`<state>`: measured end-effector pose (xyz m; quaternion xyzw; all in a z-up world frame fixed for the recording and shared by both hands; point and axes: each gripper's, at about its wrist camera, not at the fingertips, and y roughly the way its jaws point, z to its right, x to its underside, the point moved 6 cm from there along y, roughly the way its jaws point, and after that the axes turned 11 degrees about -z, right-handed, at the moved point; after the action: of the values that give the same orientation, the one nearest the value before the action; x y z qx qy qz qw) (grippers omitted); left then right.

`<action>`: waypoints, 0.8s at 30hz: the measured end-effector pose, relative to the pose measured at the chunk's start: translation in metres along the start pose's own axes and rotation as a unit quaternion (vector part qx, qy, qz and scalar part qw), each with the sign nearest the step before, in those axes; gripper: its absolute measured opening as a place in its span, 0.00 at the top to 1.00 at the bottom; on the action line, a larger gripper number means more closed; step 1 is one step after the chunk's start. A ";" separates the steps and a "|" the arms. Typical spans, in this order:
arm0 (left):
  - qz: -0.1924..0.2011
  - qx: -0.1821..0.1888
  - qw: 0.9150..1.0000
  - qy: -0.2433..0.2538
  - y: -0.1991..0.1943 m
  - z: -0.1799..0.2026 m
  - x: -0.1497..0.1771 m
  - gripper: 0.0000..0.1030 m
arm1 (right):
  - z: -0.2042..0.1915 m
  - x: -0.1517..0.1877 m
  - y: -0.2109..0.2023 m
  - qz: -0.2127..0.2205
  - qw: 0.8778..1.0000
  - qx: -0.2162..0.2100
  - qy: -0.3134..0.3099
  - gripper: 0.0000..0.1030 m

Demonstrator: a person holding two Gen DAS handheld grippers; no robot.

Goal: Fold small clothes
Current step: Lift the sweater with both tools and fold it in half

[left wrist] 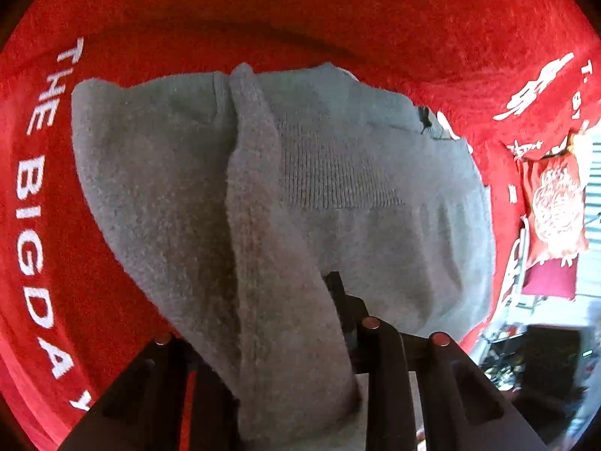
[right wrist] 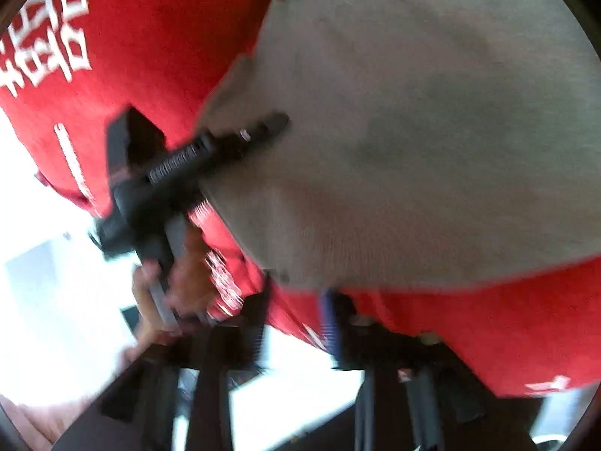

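A small grey knit garment [left wrist: 308,188] lies on a red cloth [left wrist: 263,11] with white lettering. My left gripper [left wrist: 278,368] is shut on a raised fold of the grey garment, which drapes between the fingers and hides the tips. In the right wrist view the garment [right wrist: 432,131] fills the upper right, blurred. My right gripper [right wrist: 296,308] is open and empty, its fingers apart just below the garment's near edge. The left gripper [right wrist: 210,154] shows there at the garment's left edge, held by a hand [right wrist: 180,274].
The red cloth [right wrist: 150,37] covers the surface and drops off at its edge on the right of the left wrist view. Red printed cushions [left wrist: 556,206] and dark clutter [left wrist: 544,353] lie beyond it. A bright white area [right wrist: 45,263] lies past the cloth.
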<state>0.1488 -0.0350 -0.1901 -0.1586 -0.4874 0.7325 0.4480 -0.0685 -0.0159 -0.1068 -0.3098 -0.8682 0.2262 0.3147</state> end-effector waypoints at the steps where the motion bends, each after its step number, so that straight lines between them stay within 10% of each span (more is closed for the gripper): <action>1: -0.001 -0.003 1.000 -0.002 -0.001 0.001 0.002 0.73 | -0.001 0.001 -0.009 0.005 1.000 0.012 -0.011 0.23; 5: 0.000 -0.019 1.000 -0.017 0.006 0.000 0.000 0.73 | 0.003 -0.019 -0.060 0.072 0.993 0.084 -0.029 0.29; 8: 0.017 -0.051 0.998 -0.011 0.002 0.004 0.001 0.75 | 0.009 -0.053 -0.076 0.108 0.987 0.114 -0.023 0.92; 13: 0.049 -0.064 0.997 0.009 -0.026 0.026 0.007 0.78 | 0.038 -0.095 -0.045 0.074 0.980 0.183 -0.011 0.94; 24: 0.105 -0.059 0.974 0.193 -0.056 0.223 -0.010 0.78 | 0.058 -0.078 -0.122 0.132 0.989 0.073 0.001 0.94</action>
<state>0.0335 -0.1639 -0.0380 -0.3735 -0.4145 0.7010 0.4443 -0.1088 -0.1662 -0.1073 -0.3981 -0.8008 0.3279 0.3045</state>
